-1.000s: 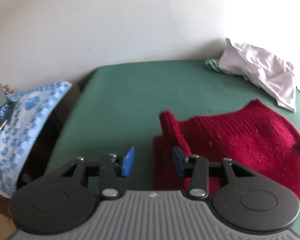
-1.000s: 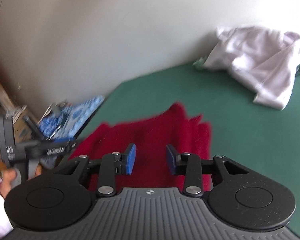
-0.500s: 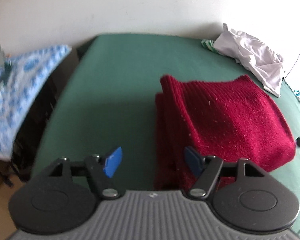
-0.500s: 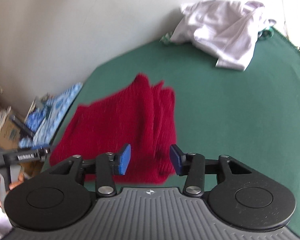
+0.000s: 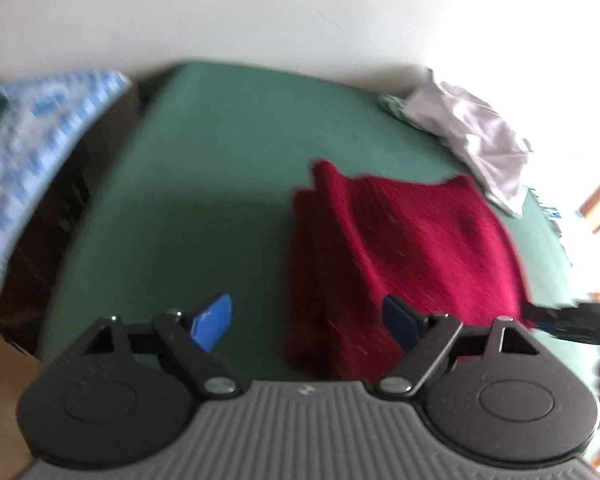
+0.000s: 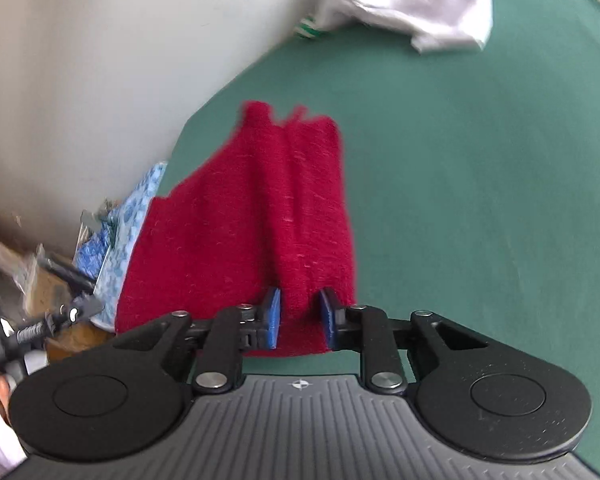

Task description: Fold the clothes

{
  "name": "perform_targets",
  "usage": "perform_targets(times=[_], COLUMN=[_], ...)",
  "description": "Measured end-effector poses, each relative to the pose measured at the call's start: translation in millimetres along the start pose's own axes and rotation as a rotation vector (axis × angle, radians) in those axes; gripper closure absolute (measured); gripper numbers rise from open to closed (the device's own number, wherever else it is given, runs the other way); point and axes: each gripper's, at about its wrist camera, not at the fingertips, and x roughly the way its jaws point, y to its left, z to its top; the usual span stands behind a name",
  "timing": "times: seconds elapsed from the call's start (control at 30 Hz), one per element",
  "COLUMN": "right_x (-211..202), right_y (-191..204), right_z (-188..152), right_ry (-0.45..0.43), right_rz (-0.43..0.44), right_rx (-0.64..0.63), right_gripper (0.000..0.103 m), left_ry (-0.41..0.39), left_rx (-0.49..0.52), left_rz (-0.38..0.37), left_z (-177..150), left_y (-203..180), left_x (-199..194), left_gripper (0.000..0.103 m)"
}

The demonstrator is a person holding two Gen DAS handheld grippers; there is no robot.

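A folded dark red knit sweater [image 5: 420,248] lies on the green cover [image 5: 219,160]. My left gripper [image 5: 306,316] hovers over the sweater's near left corner. Its jaws are opening wide, and the blue pads [image 5: 211,324] touch nothing. In the right wrist view the sweater [image 6: 239,220] stretches away from me. My right gripper [image 6: 300,312] is closing on its near edge, and a fold of red knit fills the gap between the pads [image 6: 271,314]. The right gripper's tip [image 5: 560,320] shows at the sweater's right edge in the left wrist view.
A crumpled white garment [image 5: 472,136] [image 6: 412,4] lies at the far side of the green cover [image 6: 480,160], by the wall. A blue patterned cloth [image 5: 31,120] [image 6: 131,208] sits off the cover's left edge. Boxes and clutter stand below it.
The left jaws have spread much wider and drawn back from the sweater's left fold. The right gripper has sunk to the sweater's near edge and narrowed onto it.
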Motion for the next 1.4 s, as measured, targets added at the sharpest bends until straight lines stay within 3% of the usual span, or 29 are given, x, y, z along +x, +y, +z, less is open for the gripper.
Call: perform_targets(times=[0.07,0.13,0.2,0.27,0.37,0.47,0.53,0.67,0.73,0.8,0.9,0.93,0.97,1.03,1.1,1.2,1.23,1.27,1.4], right_x=[-1.7,-2.0,-1.1,0.0,1.0,2.4,2.4,1.6,1.2,0.8,-1.1,-4.3,-8.0,-16.5,-21.5,-9.2,-0.5,9.0,38.7], right_y=[-4.6,-0.3,4.0,6.8,11.4,12.6,11.8,8.0,9.6,12.8,20.1,25.2,30.7,43.2,56.5,78.0,82.5,86.3,84.0], right_z=[-1.0,-3.0,-2.8,-0.5,-1.3,-2.1,-2.9,-3.9,-3.1,-2.4,-0.7,0.2,1.1,3.9,6.9,10.1,11.1,12.1,18.6], right_ry=[-0.012,-0.013,-0.010,-0.005,-0.006,-0.013,-0.017,-0.024,-0.021,-0.018,-0.017,-0.032,-0.052,-0.101,-0.141,-0.165,-0.162,-0.156,-0.140], right_rz=[0.018,0.007,-0.007,-0.020,-0.040,-0.046,-0.046,-0.038,-0.044,-0.052,-0.086,-0.112,-0.140,-0.177,-0.173,-0.142,-0.143,-0.148,-0.191], right_rx=[0.041,0.009,-0.015,-0.027,-0.064,-0.072,-0.070,-0.045,-0.050,-0.068,-0.119,-0.154,-0.193,-0.268,-0.326,-0.418,-0.444,-0.468,-0.473], right_gripper=[0.080,0.078,0.076,0.074,0.071,0.070,0.069,0.069,0.069,0.066,0.064,0.057,0.056,0.056,0.057,0.061,0.063,0.066,0.074], left_ry=[0.014,0.010,0.042,0.070,0.068,0.092,0.118,0.192,0.185,0.159,0.112,0.094,0.073,0.001,-0.032,0.019,0.045,0.073,0.076], left_rx=[0.001,0.017,-0.024,-0.069,-0.079,-0.112,-0.166,-0.426,-0.492,-0.419,-0.254,-0.209,-0.174,-0.116,-0.116,-0.169,-0.169,-0.169,-0.265], left_rz=[-0.042,-0.032,-0.047,-0.089,-0.121,-0.244,-0.332,-0.478,-0.503,-0.475,-0.411,-0.387,-0.360,-0.290,-0.276,-0.311,-0.300,-0.273,-0.291], left_z=[-7.8,-13.6,-14.8,-14.9,-13.7,-11.8,-13.5,-32.8,-35.3,-28.0,-13.5,-8.9,-4.5,1.8,6.0,6.5,5.3,2.5,-1.8], left_y=[-6.0,-14.8,-16.7,-16.7,-17.1,-7.8,4.4,57.2,70.6,64.7,48.7,44.6,41.5,35.7,31.0,19.7,13.9,15.0,35.9], left_x=[1.2,7.0,20.0,30.5,35.7,33.8,37.7,70.8,67.5,51.6,23.2,14.2,5.7,-10.3,-9.3,20.2,34.4,45.8,61.9], left_gripper=[0.019,0.019,0.025,0.045,0.063,0.077,0.077,0.072,0.073,0.079,0.080,0.071,0.046,0.025,0.023,0.043,0.067,0.080,0.077])
